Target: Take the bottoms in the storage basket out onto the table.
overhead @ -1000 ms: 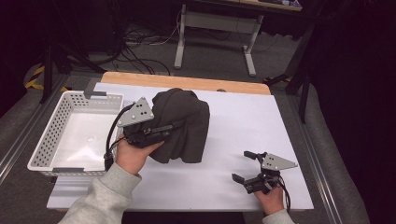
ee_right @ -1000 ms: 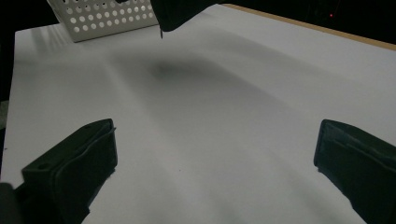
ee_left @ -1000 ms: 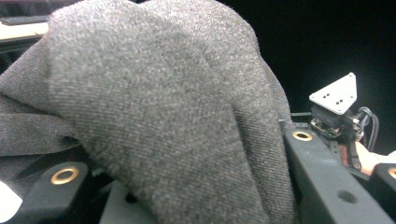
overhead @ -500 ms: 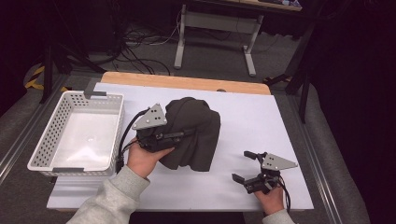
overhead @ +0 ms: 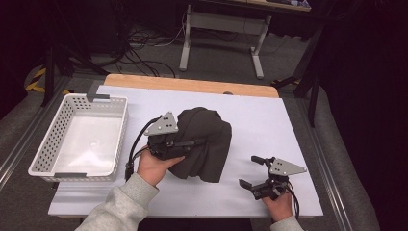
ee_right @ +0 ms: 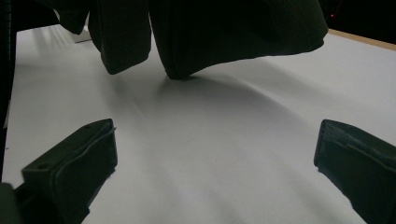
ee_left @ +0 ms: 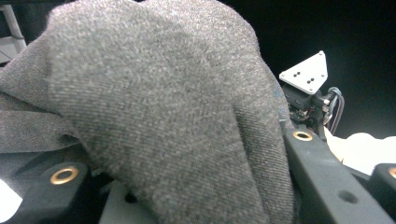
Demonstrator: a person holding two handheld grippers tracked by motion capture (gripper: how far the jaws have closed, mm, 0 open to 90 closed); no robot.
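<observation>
One dark grey bundled cloth garment (overhead: 204, 142) sits mid-table on the white sheet (overhead: 269, 115), its long axis running from far to near with a slight lean rightward, its folded ends hanging toward the near edge. The left gripper (overhead: 185, 144) is clamped on the garment's left side, its jaws pointing right with cloth bunched between them. The right gripper (overhead: 251, 171) rests at the near right, jaws spread apart with nothing between them, well apart from the garment. One white perforated plastic basket (overhead: 48, 149) stands at the left. Two grippers in all.
</observation>
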